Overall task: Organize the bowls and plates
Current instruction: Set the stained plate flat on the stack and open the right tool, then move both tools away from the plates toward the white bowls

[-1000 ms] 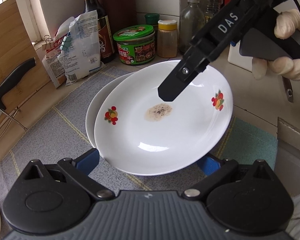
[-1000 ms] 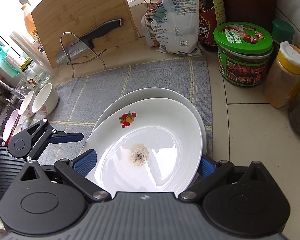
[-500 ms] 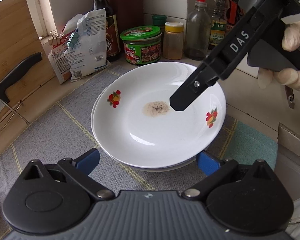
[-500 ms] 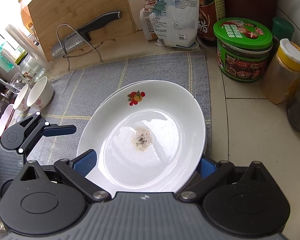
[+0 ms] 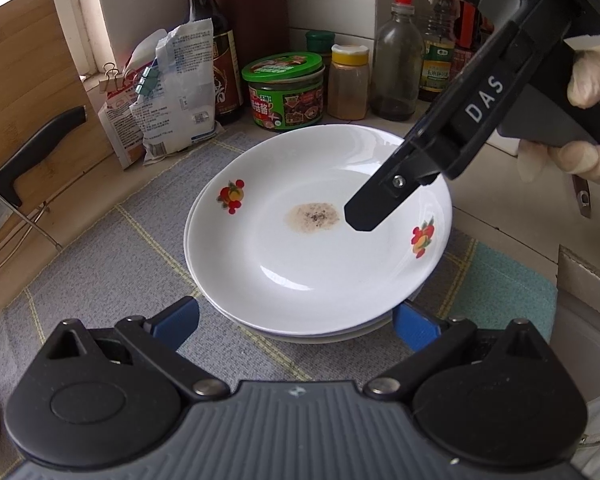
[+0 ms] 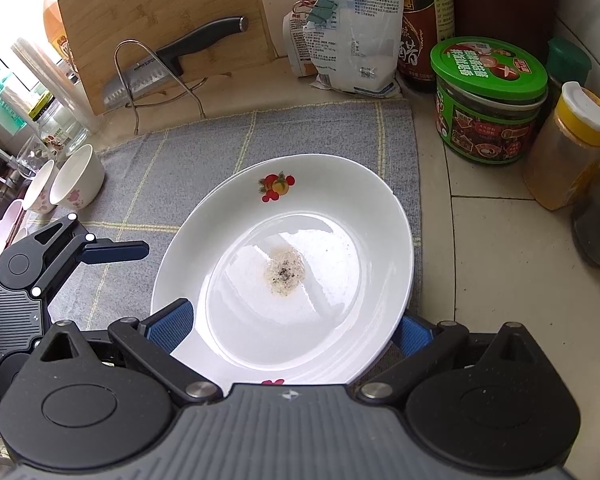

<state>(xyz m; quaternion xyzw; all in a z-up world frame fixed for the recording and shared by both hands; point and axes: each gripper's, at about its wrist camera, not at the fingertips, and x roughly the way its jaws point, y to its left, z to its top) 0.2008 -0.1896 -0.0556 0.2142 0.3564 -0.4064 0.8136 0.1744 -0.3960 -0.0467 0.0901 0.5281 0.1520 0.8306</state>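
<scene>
Lower plate (image 5: pixel 332 330) mostly hidden beneath soiled top plate (image 5: pixel 300 256).

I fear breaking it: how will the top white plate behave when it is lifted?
The top plate looks rigid, glazed ceramic, so probably slippery and breakable. It rests on another plate, so it may slide. The residue might shift if tilted.

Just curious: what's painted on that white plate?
Small red-and-orange fruit motifs on the plate rim, clearest in the right wrist view.

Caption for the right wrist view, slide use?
Open right gripper straddling white fruit-print plate stacked on grey cloth.
</scene>
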